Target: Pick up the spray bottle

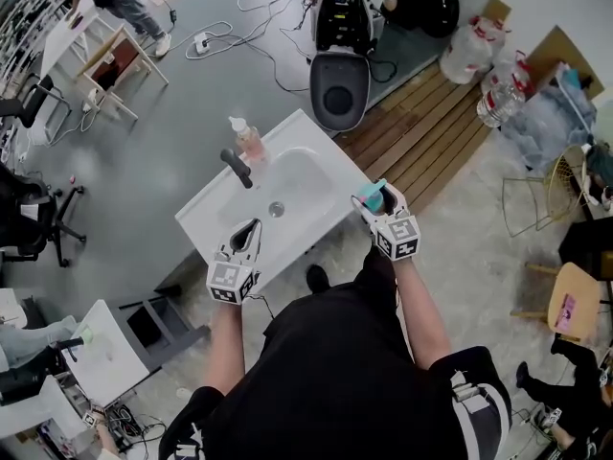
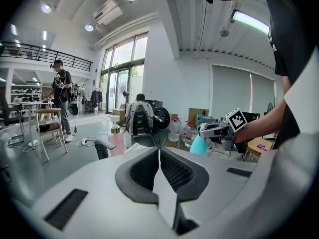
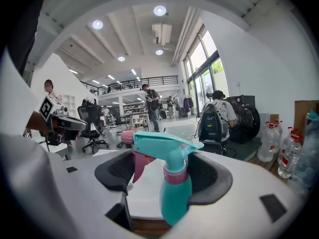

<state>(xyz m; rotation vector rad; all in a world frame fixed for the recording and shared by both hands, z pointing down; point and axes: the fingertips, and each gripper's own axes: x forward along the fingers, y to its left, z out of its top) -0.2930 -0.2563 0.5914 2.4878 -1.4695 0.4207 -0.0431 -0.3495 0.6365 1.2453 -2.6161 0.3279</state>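
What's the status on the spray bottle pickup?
Left gripper shut, empty. Right gripper shut on spray bottle, at the sink's corner. Faucet and soap bottle far side, nothing in the way.

Head view: camera above the washbasin point(image 1: 206, 214), facing steeply down, far enough off to frame the whole basin. Left gripper view: low at the washbasin's near-left edge, facing about level across it, with the right gripper point(image 2: 205, 131) at frame right. Right gripper view: low at the near-right corner, facing across, with the left gripper point(image 3: 75, 123) at frame left. Shared by all three: the washbasin.
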